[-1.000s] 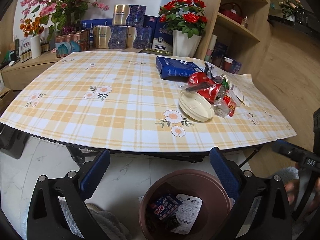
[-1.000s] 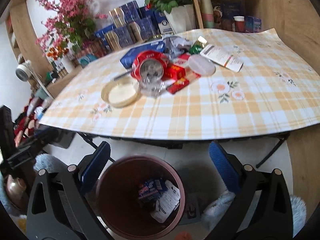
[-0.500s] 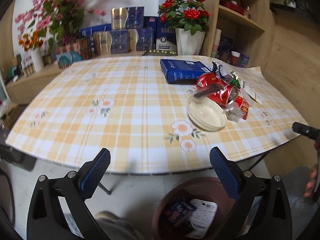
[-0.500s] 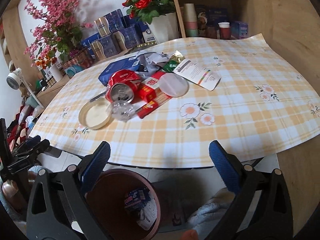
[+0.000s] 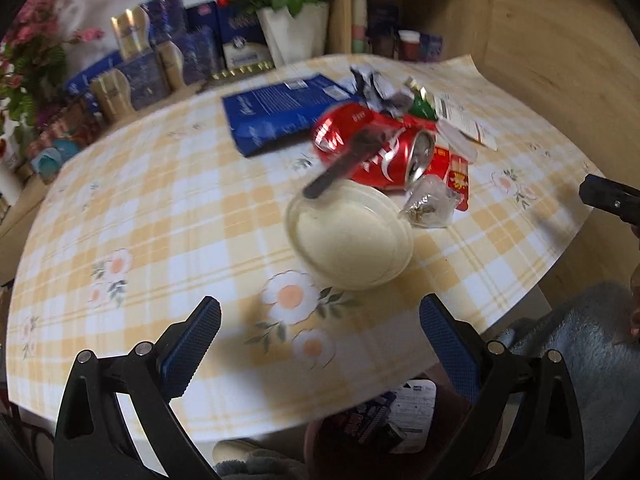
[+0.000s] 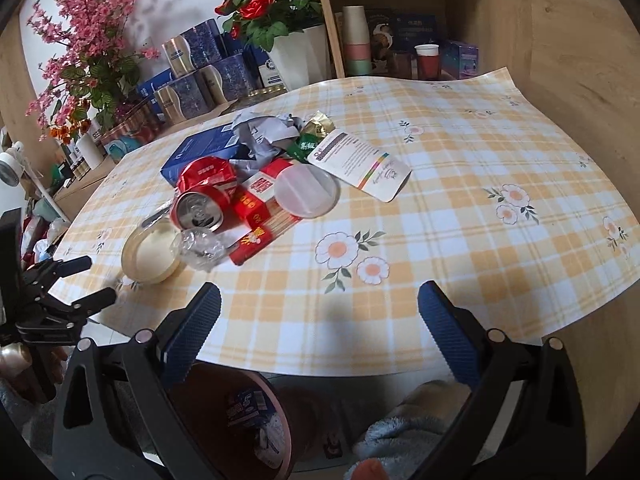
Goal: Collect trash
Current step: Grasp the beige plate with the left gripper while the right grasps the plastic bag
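A trash pile lies on the plaid tablecloth (image 5: 160, 216). It holds a cream round lid (image 5: 352, 236) (image 6: 152, 250), two red cans (image 5: 372, 148) (image 6: 200, 208), crumpled clear plastic (image 5: 430, 202) (image 6: 200, 246), a red packet (image 6: 256, 204), a clear lid (image 6: 306, 192), a white pouch (image 6: 360, 160) and a blue box (image 5: 280, 112). My left gripper (image 5: 320, 320) hangs open and empty over the table's near edge, short of the cream lid. The right gripper (image 6: 318, 304) is open and empty, nearer than the pile. A brown bin (image 6: 240, 420) (image 5: 380, 424) with wrappers inside stands on the floor below.
Flower pots (image 6: 300, 60), blue and gold boxes (image 6: 200, 68) and a wooden shelf with paper cups (image 6: 356, 40) line the far side. A black handle (image 5: 344, 164) leans across the cans. A fuzzy blue-grey sleeve (image 5: 580, 344) shows at lower right.
Both grippers have risen from bin level and moved forward over the table's near edge toward the pile. The bin has dropped to the bottom of both views. Both stay open.
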### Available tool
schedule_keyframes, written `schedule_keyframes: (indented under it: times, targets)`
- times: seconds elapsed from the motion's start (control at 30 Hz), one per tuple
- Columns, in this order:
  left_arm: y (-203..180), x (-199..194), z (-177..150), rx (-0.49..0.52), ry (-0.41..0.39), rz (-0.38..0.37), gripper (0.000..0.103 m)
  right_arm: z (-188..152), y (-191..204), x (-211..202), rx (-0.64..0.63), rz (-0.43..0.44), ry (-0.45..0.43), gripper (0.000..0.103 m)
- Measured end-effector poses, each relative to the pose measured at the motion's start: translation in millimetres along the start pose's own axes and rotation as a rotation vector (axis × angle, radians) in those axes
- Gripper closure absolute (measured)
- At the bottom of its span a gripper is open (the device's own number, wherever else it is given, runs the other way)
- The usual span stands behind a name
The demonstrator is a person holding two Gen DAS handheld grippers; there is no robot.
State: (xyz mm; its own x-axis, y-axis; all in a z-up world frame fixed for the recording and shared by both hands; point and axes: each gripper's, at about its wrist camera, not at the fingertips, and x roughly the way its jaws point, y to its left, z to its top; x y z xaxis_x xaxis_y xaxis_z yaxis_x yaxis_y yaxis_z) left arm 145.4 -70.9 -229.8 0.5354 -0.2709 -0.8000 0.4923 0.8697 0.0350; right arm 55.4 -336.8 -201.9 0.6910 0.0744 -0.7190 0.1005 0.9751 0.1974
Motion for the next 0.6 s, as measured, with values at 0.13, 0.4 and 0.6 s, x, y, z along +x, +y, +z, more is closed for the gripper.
schedule_keyframes:
  times: [0.13,0.4,0.6]
  targets:
    - [-10,21,11,0.038,0.034,-0.01,0.006,-1,-2,6,-0.007,-0.002,0.028,0.006]
    - [-26,56,32,0.102,0.066,0.045,0.006,-6,-6,11,0.002,0.011,0.053,0.006]
    - [-11,63,38,0.011,0.099,-0.03,0.021,-7,3,15,-0.049,0.036,0.065,0.006]
